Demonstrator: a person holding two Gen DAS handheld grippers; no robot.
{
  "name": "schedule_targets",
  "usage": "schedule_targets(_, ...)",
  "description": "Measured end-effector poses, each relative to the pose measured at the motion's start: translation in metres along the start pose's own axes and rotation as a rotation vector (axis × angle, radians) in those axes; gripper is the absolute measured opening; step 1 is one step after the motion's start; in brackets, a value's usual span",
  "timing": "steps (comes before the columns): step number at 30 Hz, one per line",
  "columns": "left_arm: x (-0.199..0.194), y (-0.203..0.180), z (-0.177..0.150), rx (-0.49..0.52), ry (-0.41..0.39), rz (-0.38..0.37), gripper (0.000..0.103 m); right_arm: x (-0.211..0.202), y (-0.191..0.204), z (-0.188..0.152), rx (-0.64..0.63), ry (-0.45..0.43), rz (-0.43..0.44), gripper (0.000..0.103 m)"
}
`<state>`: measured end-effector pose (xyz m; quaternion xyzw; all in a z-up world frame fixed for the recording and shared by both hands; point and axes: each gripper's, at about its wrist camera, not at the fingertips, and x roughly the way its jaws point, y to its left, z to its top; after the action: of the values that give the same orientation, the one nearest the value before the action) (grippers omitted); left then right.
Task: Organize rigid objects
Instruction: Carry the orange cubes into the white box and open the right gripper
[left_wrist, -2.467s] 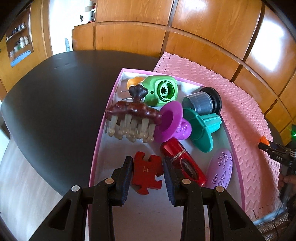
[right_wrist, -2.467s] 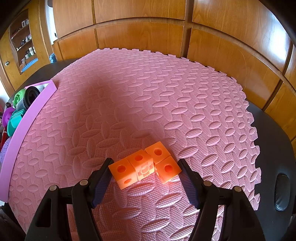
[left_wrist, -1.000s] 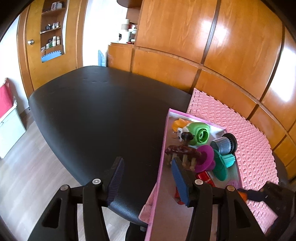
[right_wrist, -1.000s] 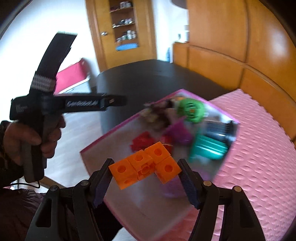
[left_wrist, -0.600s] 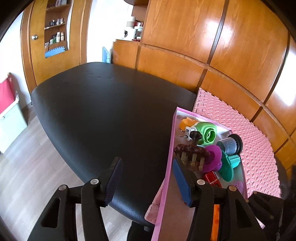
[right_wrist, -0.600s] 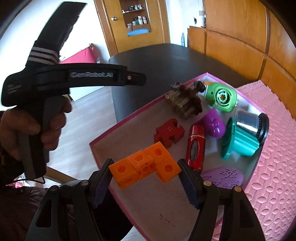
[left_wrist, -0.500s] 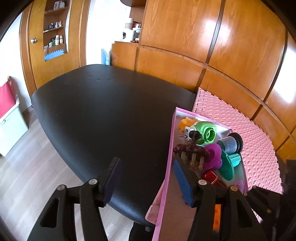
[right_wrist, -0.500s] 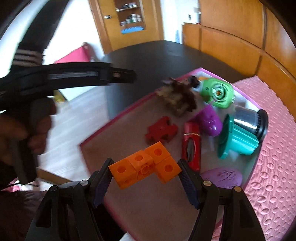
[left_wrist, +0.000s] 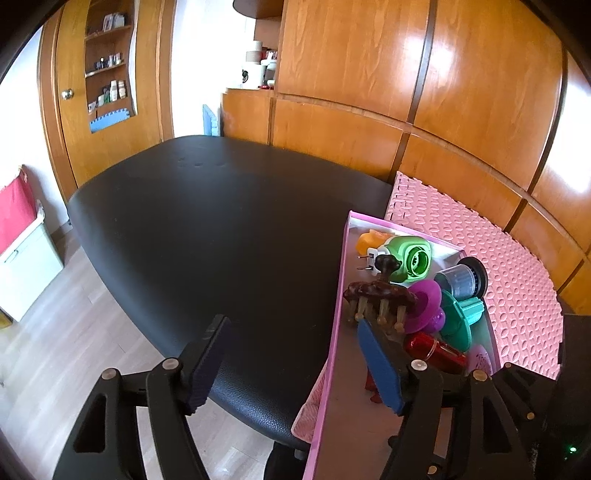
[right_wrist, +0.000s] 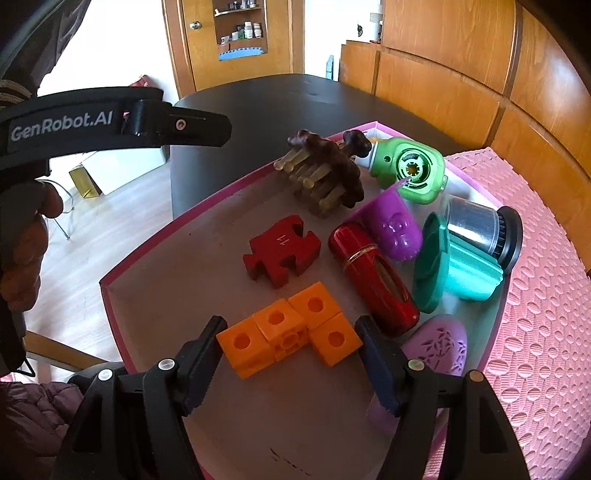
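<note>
My right gripper is shut on an orange block cluster and holds it over the near part of the pink-rimmed box. In the box lie a red puzzle piece, a red car-like toy, a brown toy with pegs, a green round toy, a purple cup, a teal cup, a grey cylinder and a lilac oval. My left gripper is open and empty, above the black table's edge, left of the box.
The box sits on a black table beside a pink foam mat. Wooden wall panels stand behind. The left gripper's handle, held by a hand, crosses the right wrist view at upper left. Floor lies below the table edge.
My right gripper carried the orange blocks from the pink mat over to the box and lowered them. My left gripper let go of the red puzzle piece and drew back left, open.
</note>
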<state>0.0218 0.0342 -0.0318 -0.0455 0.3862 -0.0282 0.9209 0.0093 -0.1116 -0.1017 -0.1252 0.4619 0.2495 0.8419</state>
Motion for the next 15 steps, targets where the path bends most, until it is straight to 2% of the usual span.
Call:
schedule_targets(4,-0.006,-0.003,0.0,0.017,-0.025,0.019,0.079,-0.002,0.002,-0.001,0.016,0.002,-0.001,0.073)
schedule_targets(9,-0.013,-0.007,0.0,0.03,-0.05,0.03,0.083,-0.026,0.001,-0.005,0.046,-0.075,-0.004,0.073)
schedule_targets(12,-0.016,-0.009,0.0,0.035,-0.061,0.034,0.085,-0.04,-0.003,-0.008,0.084,-0.111,0.002,0.077)
schedule_targets(15,-0.019,-0.012,-0.001,0.039,-0.066,0.039,0.093,-0.053,-0.009,-0.013,0.139,-0.143,-0.011,0.077)
